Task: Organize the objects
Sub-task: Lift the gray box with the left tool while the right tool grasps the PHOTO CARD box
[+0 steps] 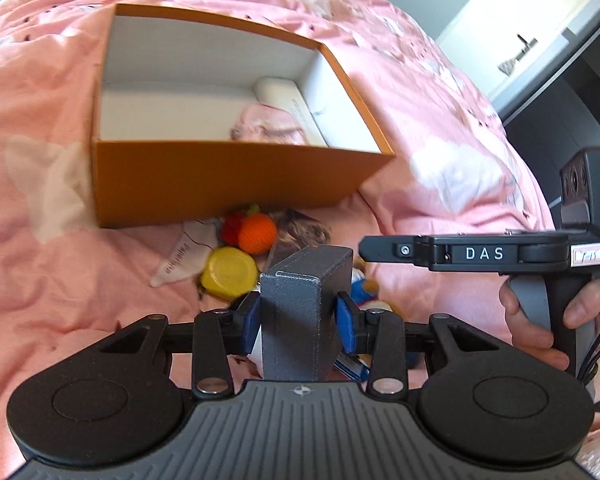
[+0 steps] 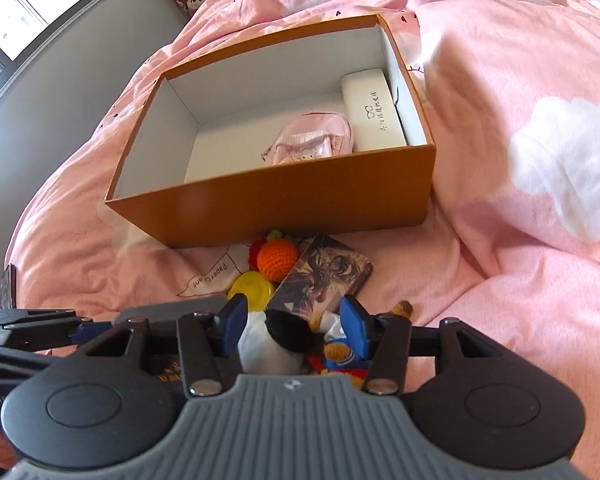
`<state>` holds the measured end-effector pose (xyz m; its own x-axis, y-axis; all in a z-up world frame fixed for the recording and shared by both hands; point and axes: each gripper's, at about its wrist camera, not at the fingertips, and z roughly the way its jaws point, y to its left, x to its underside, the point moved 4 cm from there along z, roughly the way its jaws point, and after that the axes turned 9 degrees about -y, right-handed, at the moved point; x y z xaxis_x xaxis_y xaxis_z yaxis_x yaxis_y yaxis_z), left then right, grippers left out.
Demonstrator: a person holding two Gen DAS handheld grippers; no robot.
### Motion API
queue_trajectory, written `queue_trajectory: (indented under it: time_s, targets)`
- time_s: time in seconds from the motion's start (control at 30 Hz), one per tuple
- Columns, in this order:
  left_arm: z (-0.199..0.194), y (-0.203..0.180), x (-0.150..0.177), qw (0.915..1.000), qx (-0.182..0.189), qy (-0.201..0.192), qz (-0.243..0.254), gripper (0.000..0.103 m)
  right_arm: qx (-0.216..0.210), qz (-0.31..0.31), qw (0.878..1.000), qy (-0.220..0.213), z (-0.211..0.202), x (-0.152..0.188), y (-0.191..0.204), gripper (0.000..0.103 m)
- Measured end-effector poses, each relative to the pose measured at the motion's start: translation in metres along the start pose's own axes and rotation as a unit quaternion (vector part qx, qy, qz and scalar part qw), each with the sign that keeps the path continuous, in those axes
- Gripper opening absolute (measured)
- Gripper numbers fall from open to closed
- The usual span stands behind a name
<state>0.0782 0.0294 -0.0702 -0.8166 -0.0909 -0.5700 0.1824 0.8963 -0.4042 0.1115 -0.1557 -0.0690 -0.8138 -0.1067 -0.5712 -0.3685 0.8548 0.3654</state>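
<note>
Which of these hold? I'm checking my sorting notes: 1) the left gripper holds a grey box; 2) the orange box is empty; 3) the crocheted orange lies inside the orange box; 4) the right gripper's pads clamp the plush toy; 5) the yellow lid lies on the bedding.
1) True: the left gripper clamps the grey box.
2) False: the orange box holds a white case and a pink pouch.
3) False: the crocheted orange lies outside, before it.
4) False: the right gripper is open around the plush toy.
5) True: yellow lid.
</note>
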Motion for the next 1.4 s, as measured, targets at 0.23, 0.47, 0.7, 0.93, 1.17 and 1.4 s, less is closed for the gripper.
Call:
queue_trajectory:
  time_s: [0.23, 0.47, 0.7, 0.93, 1.17, 1.4]
  targets:
    - [0.000, 0.036, -0.008, 0.9978, -0.039, -0.009, -0.053, 0.044, 0.013, 0.014, 1.000, 0.011, 0.023, -0.008, -0.010, 0.054]
    - [0.013, 0.063, -0.006, 0.9921, -0.058, -0.002, -0.111, 0.044, 0.019, 0.054, 0.997, 0.053, 0.055, -0.004, -0.028, 0.054]
    - [0.023, 0.078, -0.003, 0.9877, -0.085, 0.008, -0.131, 0.045, 0.014, 0.091, 0.991, 0.101, 0.089, 0.004, -0.040, 0.053]
    - [0.035, 0.088, 0.000, 0.9834, -0.102, 0.021, -0.149, 0.045, -0.005, 0.129, 0.985, 0.117, 0.111, 0.011, -0.053, 0.055]
    - [0.039, 0.090, 0.000, 0.9822, -0.105, 0.021, -0.154, 0.045, -0.029, 0.153, 0.981, 0.119, 0.125, 0.014, -0.056, 0.063]
    - [0.038, 0.088, 0.000, 0.9825, -0.107, 0.022, -0.151, 0.045, -0.017, 0.143, 0.985, 0.096, 0.104, 0.011, -0.051, 0.041]
